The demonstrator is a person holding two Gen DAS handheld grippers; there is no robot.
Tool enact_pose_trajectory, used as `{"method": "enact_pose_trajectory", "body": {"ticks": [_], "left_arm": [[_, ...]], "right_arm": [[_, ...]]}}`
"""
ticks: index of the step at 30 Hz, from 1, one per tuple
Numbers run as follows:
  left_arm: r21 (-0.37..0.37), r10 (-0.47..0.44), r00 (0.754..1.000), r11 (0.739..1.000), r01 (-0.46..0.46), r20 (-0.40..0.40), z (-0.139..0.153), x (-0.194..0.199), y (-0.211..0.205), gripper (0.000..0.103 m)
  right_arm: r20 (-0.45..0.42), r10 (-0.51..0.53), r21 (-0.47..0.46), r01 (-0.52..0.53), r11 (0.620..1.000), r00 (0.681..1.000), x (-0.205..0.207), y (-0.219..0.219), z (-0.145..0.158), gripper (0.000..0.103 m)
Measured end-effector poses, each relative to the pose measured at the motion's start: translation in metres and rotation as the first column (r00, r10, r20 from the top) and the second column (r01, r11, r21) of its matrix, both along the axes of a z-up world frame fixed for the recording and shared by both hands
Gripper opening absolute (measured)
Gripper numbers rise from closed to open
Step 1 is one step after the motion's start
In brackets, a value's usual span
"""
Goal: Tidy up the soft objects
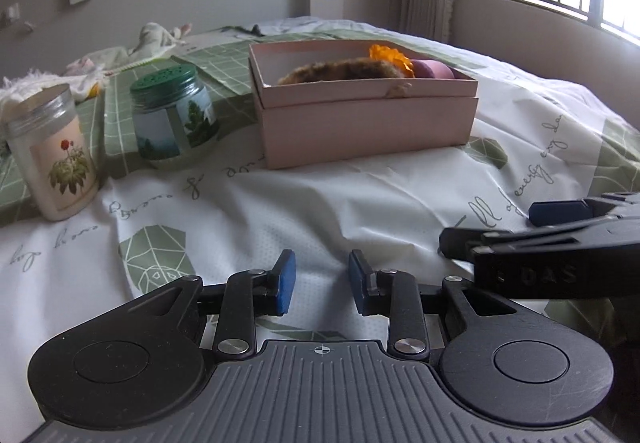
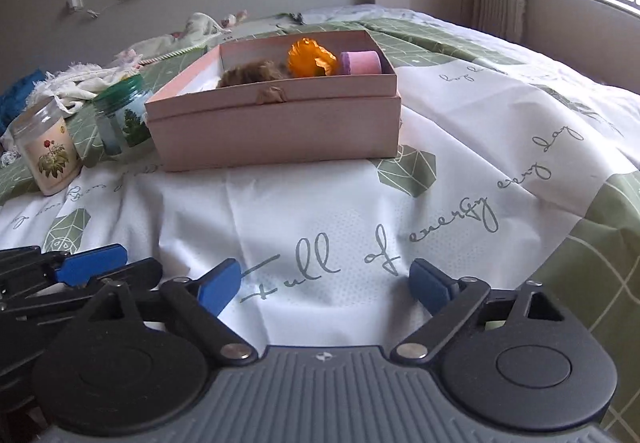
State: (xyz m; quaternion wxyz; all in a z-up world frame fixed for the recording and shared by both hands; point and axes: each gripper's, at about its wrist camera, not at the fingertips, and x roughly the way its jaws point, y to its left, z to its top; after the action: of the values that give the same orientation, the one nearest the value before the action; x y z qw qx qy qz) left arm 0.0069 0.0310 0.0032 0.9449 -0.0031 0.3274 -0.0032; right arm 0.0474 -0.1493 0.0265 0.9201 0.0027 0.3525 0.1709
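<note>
Bedspread [image 2: 320,203] filled my lower frames; upper centre sat the pink box [image 2: 276,123] holding a fur piece [image 2: 252,77], flower [image 2: 310,57] and roll [image 2: 360,63]. My left gripper [image 1: 322,285] and right gripper [image 2: 326,287] were both released, grasping nothing.

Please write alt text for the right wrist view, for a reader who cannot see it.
An open pink box on a bed holds a brown furry item, an orange flower and a pink roll. The empty right gripper is open in front.
</note>
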Motion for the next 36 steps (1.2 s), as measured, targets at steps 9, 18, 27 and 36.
{"method": "enact_pose_trajectory", "body": {"ticks": [9, 18, 27, 36], "left_arm": [[-0.023, -0.008, 1.000, 1.000, 0.008, 0.007, -0.001, -0.007, 0.002, 0.031], [-0.020, -0.010, 1.000, 1.000, 0.010, 0.009, 0.000, -0.008, 0.002, 0.031], [-0.021, -0.010, 1.000, 1.000, 0.010, 0.009, 0.000, -0.008, 0.001, 0.031], [-0.024, -0.011, 1.000, 1.000, 0.011, 0.008, 0.000, -0.008, 0.002, 0.031]], "right_arm": [[0.085, -0.041, -0.052, 0.045, 0.998, 0.996, -0.008, 0.009, -0.010, 0.103], [0.088, -0.043, -0.029, 0.046, 0.999, 0.995, -0.009, 0.005, -0.011, 0.103], [0.088, -0.044, -0.023, 0.046, 0.999, 0.995, -0.009, 0.004, -0.011, 0.103], [0.088, -0.043, -0.023, 0.046, 0.999, 0.995, -0.009, 0.004, -0.011, 0.103]]}}
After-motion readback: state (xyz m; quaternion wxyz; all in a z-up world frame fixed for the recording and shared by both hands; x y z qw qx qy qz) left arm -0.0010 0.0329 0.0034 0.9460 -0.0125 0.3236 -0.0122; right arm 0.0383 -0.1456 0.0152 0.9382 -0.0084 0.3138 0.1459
